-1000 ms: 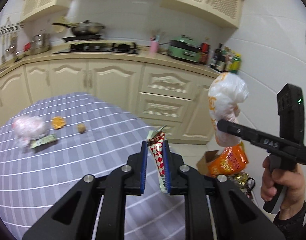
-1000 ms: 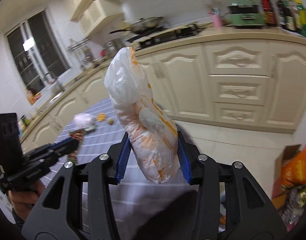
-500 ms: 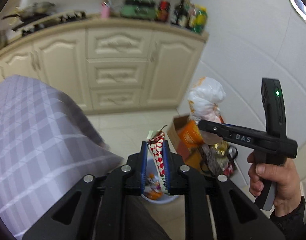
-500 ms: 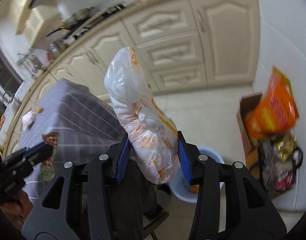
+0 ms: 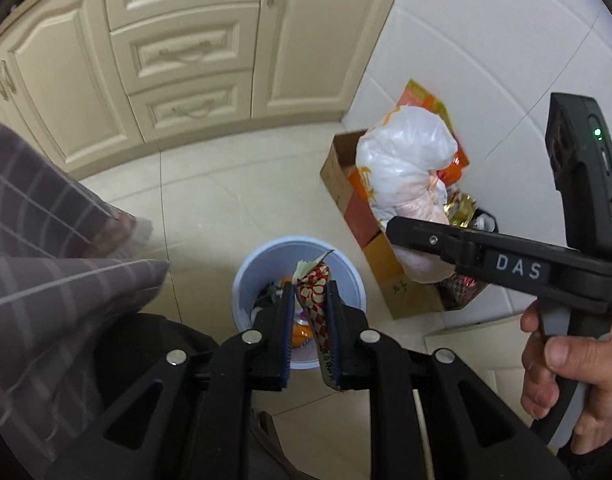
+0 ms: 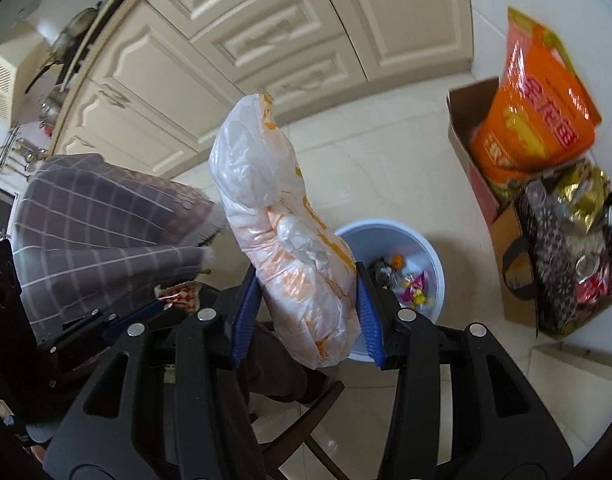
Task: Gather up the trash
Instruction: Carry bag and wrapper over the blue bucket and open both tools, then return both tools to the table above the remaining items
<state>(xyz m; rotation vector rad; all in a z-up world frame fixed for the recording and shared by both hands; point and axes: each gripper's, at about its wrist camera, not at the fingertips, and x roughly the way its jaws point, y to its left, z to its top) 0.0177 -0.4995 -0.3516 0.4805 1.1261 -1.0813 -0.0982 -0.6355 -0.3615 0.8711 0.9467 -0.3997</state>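
The left claw pinches a red and white wrapper right above the pale blue bin on the floor. The right claw squeezes a white and orange plastic bag near the bin's rim. A cardboard box of bags stands by the wall, just beside the bin.

A thin, crinkled, translucent plastic bag is seen beside a glossy printed foil wrapper. The bin is of smooth pale plastic, the floor of glossy tile, and the box of matt brown cardboard. Woven checked cloth covers the bench, and the cabinets are finished in smooth cream paint.
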